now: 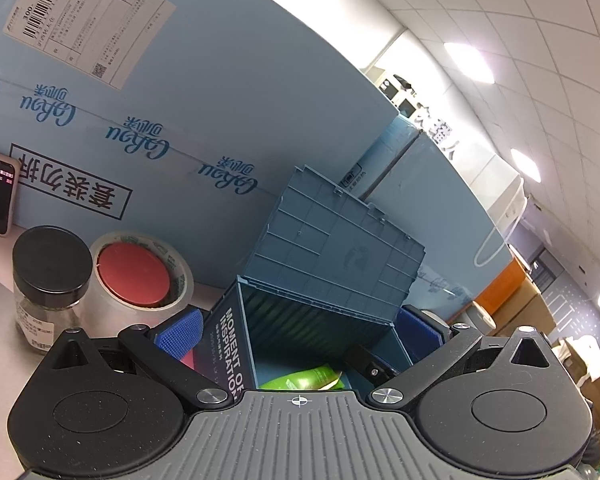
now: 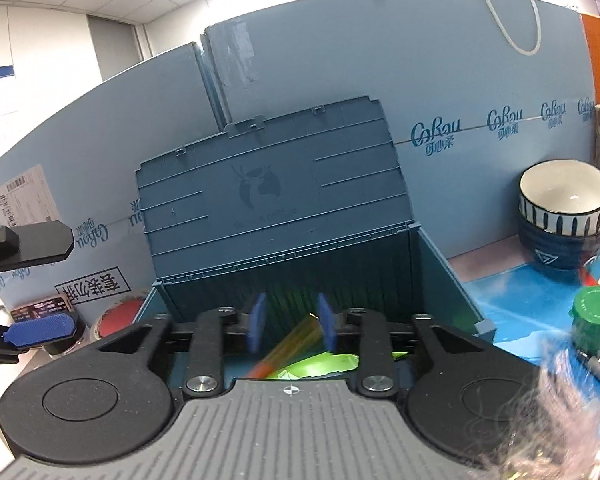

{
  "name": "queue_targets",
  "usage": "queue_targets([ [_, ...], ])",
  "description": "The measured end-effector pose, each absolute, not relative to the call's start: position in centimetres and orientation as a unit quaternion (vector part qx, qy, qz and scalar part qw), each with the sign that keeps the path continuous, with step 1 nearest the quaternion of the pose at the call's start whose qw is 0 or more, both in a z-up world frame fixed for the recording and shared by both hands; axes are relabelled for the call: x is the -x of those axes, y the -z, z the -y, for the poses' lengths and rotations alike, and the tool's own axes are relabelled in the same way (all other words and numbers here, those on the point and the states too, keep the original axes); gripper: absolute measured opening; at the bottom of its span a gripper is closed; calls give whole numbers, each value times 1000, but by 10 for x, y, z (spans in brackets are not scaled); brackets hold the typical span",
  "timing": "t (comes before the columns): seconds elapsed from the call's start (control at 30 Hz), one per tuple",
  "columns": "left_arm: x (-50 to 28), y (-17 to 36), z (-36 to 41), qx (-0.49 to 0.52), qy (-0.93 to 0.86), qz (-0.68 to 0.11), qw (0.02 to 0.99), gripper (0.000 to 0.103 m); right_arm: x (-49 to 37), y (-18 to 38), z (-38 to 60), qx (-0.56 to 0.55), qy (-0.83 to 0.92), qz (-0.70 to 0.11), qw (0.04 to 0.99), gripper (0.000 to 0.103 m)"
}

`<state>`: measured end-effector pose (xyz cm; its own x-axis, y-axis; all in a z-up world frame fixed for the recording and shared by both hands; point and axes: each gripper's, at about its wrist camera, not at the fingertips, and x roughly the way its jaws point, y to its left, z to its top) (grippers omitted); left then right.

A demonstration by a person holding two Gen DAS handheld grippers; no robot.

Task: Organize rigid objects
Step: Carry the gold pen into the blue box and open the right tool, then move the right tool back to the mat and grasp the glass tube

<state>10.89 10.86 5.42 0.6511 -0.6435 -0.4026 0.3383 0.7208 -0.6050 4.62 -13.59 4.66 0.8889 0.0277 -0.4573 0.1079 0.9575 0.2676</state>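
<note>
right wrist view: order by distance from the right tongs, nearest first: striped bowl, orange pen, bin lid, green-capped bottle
1. orange pen: just below the right tongs, blurred, over the bin opening.
2. bin lid: straight ahead, propped open behind the bin.
3. green-capped bottle: off to the right, on the blue mat. Too close to call against the lid.
4. striped bowl: far right, at the back wall.

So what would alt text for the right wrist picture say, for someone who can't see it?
The right tool, its blue pads apart, hangs over an open blue storage box with its lid tipped back; a blurred orange-yellow pen-like object shows between the pads above a green packet. Stacked bowls and a green-capped bottle stand to the right.
</note>
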Motion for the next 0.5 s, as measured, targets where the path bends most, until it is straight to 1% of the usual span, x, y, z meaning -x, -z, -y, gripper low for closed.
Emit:
queue_targets([
  [0.1,-109,-54,-108,246,281,-309,874,103,-45,-48,137,-143,21,-240,960,43],
  [0.17,-108,-54,-108,245,282,-309,874,103,-44,-49,138,-139,26,-240,960,54],
  [0.27,-107,-55,-107,244,284,-309,874,103,-39,-51,140,-140,27,-233,962,63],
  [0.4,-106,-56,-106,243,287,-306,875,103,-28,-55,143,-134,29,-218,966,71],
  [0.5,-102,-59,-106,245,288,-296,877,103,-12,-60,143,-108,32,-196,974,77],
])
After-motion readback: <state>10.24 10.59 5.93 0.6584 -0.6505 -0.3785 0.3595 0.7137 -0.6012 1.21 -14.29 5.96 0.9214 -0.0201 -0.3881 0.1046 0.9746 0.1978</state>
